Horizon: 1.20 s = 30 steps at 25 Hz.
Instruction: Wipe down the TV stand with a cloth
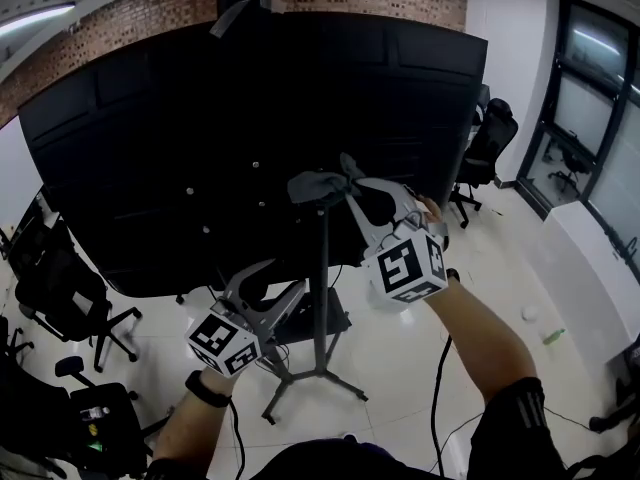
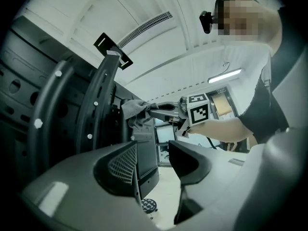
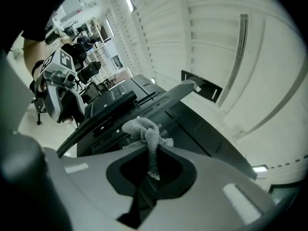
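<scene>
The black TV (image 1: 200,148) shows its back, mounted on a stand with a thin grey pole (image 1: 322,288) and spread legs (image 1: 300,378). A grey cloth (image 1: 316,186) is bunched at the top of the pole, with my right gripper (image 1: 345,186) shut on it. The right gripper view shows the cloth (image 3: 144,129) pinched between the jaws, against the TV's back (image 3: 202,138). My left gripper (image 1: 278,280) is lower and to the left, beside the pole, jaws apart with nothing between them. From the left gripper view the cloth (image 2: 134,110) and right gripper (image 2: 156,109) are seen ahead.
Black office chairs stand at the left (image 1: 70,308) and behind the TV at the right (image 1: 490,148). A black cable (image 1: 437,388) hangs to the pale floor by my right arm. Windows (image 1: 595,118) line the right wall, and a white ledge (image 1: 590,268) runs below them.
</scene>
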Tool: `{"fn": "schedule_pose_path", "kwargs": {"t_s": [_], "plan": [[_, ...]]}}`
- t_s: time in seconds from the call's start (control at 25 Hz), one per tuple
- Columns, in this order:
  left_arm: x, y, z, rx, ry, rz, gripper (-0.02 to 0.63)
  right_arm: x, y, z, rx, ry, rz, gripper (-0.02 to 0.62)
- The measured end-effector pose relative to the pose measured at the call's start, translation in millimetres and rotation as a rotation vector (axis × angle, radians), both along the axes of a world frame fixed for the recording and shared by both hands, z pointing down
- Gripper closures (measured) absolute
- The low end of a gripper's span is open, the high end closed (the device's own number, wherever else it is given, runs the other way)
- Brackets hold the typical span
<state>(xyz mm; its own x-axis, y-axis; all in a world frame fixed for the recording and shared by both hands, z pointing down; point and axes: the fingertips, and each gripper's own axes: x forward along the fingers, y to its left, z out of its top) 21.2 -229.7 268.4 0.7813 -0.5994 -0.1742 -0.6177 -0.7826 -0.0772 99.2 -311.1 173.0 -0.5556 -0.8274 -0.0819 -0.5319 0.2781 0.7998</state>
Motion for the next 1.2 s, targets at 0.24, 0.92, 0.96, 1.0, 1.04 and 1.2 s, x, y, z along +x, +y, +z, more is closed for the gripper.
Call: {"fn": "schedule_pose_path", "kwargs": {"t_s": [0.24,0.92,0.96,1.0,1.04,1.2], "plan": [[37.0,-13.4,-12.6,0.029,-0.006,0.027,0.387,24.2,-33.1,-8.2,0.011,-0.021,0.022,0.575],[105.3,-43.3,-2.6,-0.001,-0.02,0.033,0.387,98.5,-103.3,1.7,-0.022,-0.014,0.097,0.577],[109.3,-44.3,-2.6,-0.005,-0.02,0.033,0.387,108.3,-105.6,1.8,-0.023,-0.019,0.111,0.577],[113.1,-45.3,-2.4,-0.008,-0.021,0.033,0.388,117.7,-108.1,1.9,-0.025,-0.026,0.124,0.577],[116.6,-46.3,-1.4,-0.011,-0.021,0.035,0.387,126.6,-110.5,2.4,-0.028,-0.034,0.137,0.577],[128.6,-49.1,5.9,-0.015,-0.021,0.044,0.387,153.3,-117.3,6.3,-0.039,-0.059,0.176,0.577]]}}
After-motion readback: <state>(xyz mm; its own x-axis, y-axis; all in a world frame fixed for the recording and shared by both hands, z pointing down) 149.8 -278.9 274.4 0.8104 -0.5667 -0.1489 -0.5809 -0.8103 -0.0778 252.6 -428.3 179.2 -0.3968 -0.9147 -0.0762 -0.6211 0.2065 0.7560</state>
